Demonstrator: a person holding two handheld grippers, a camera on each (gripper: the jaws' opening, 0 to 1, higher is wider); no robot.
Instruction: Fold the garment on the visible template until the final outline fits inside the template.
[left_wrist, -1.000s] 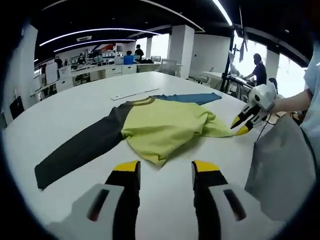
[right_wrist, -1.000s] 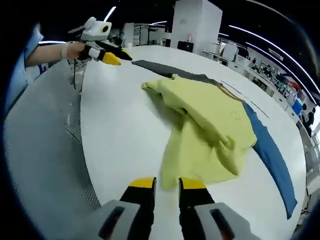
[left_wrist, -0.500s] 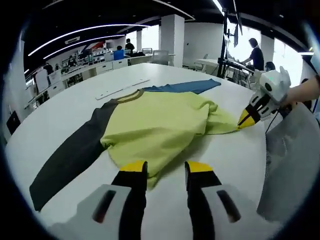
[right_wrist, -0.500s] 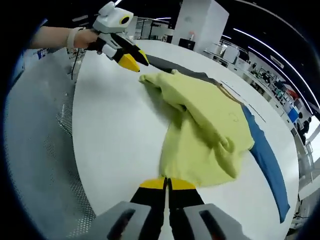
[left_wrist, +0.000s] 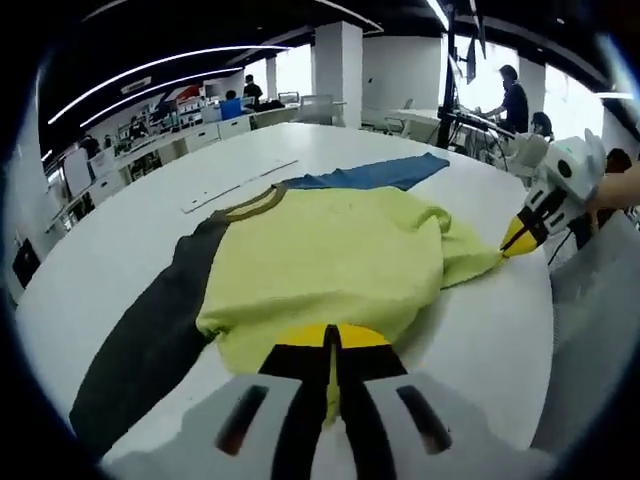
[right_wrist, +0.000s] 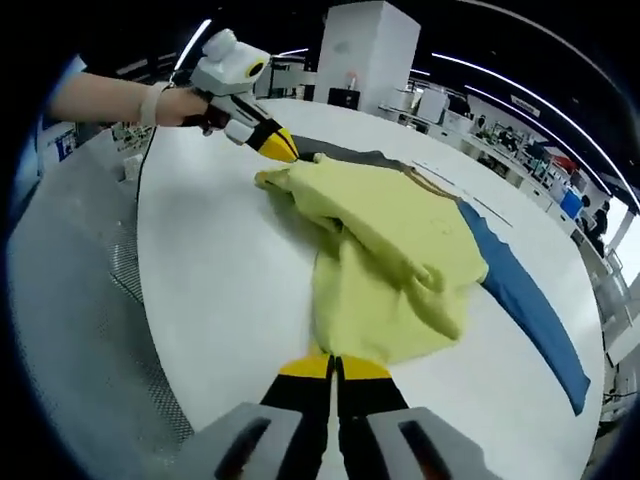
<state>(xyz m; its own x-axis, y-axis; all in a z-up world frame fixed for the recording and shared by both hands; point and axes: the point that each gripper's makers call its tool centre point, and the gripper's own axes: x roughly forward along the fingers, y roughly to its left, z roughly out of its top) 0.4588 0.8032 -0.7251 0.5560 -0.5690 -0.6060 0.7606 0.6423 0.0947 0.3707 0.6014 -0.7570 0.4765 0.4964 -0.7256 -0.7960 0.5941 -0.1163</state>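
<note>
Yellow-green cloth garment (left_wrist: 330, 265) with one dark grey sleeve (left_wrist: 150, 340) and one blue sleeve (left_wrist: 375, 172) lies mid-frame on my round white table (left_wrist: 110, 235). My left gripper (left_wrist: 332, 338) pinches its near hem; my right gripper (right_wrist: 334, 366) is clamped on its lower corner. Sleeves stretch lower left to upper right.

Both grippers pinch the yellow garment on the white table.

The right gripper (right_wrist: 334, 366) has its jaws closed on the near edge of the garment (right_wrist: 400, 260). The left gripper (right_wrist: 280, 150), held by a hand (right_wrist: 180, 105), grips the far yellow corner. A blue sleeve (right_wrist: 525, 300) lies flat at the right, a dark sleeve (right_wrist: 365, 155) behind.
</note>
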